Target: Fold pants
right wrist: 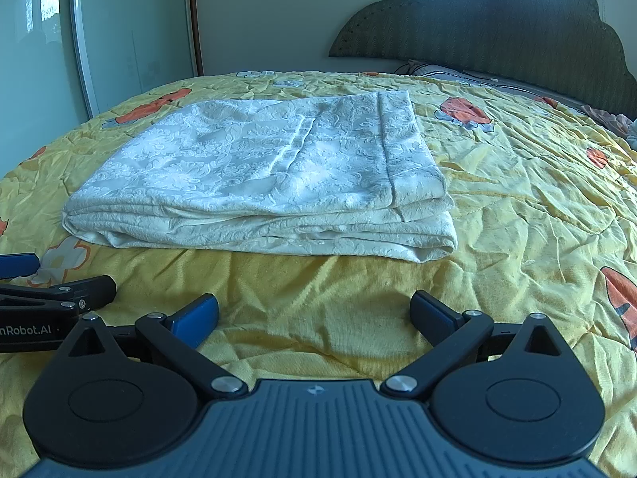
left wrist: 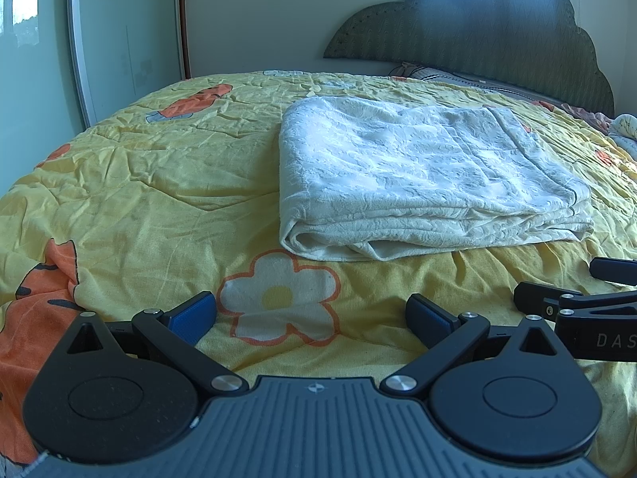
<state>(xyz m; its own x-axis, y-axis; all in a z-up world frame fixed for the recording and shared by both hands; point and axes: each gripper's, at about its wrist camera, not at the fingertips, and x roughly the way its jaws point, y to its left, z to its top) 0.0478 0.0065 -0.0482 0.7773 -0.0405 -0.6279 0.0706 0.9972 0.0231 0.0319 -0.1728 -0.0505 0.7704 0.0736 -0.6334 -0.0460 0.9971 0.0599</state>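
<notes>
My left gripper [left wrist: 310, 318] and right gripper [right wrist: 314, 318]: blue-padded jaws spread wide, nothing held, low over crumpled yellow floral quilt [right wrist: 517, 207]. Cream textured pants [right wrist: 258, 175], folded into flat layered rectangle, lie ahead at 12 o'clock, apart from both. Beyond: scalloped dark headboard [right wrist: 497, 20], pale wall; pillow edge cut off.

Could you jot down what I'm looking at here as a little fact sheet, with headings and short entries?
Place: bed with yellow quilt, headboard behind
Pants: white pants folded into a flat stack on the quilt
Left gripper: open, holds nothing, short of the pants
Right gripper: open, holds nothing, short of the pants
Touching pants: neither gripper
</notes>
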